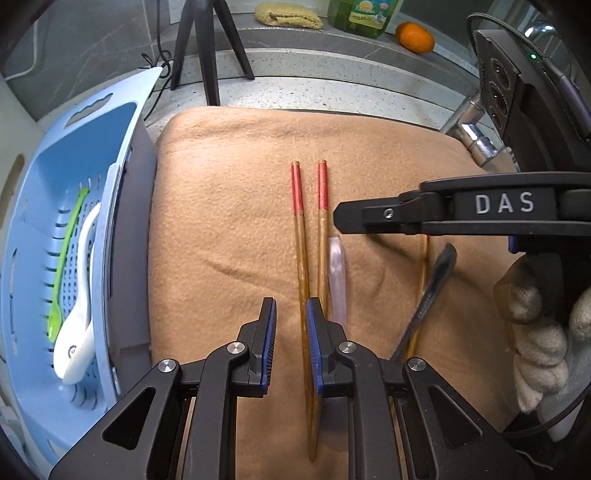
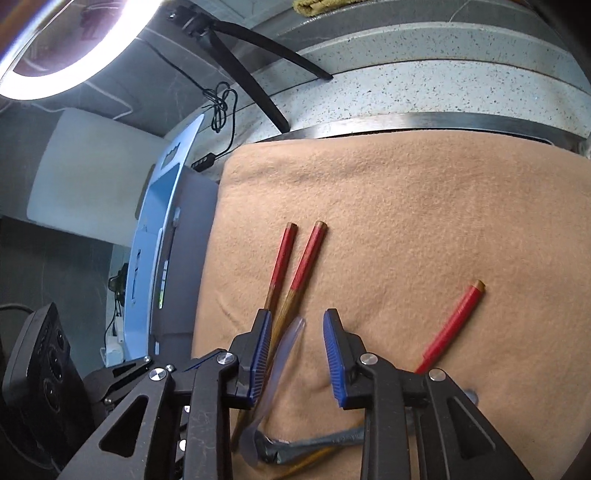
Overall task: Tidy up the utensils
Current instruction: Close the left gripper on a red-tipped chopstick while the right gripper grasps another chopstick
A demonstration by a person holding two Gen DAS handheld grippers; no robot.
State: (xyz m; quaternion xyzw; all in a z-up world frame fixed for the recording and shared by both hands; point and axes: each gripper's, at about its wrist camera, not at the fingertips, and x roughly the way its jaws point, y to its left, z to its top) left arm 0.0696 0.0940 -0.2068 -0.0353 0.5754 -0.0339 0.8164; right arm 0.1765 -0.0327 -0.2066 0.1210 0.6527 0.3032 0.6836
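Two red-topped wooden chopsticks (image 1: pixel 301 236) lie side by side on a tan cloth (image 1: pixel 221 221); they also show in the right wrist view (image 2: pixel 295 273). My left gripper (image 1: pixel 291 325) is open, low over their lower ends, one chopstick between its fingers. A clear plastic spoon (image 1: pixel 337 273) lies beside them, also in the right wrist view (image 2: pixel 286 347). My right gripper (image 2: pixel 297 354) is open above the clear spoon. A third chopstick (image 2: pixel 452 325) and a dark spoon (image 1: pixel 434 280) lie to the right.
A blue perforated basket (image 1: pixel 66 184) at the cloth's left holds a green spoon (image 1: pixel 64 258) and a white spoon (image 1: pixel 79 314). Behind stand a tripod (image 1: pixel 207 48), a faucet (image 1: pixel 469 129), an orange (image 1: pixel 413 37), a green bottle (image 1: pixel 362 16) and a ring light (image 2: pixel 74 44).
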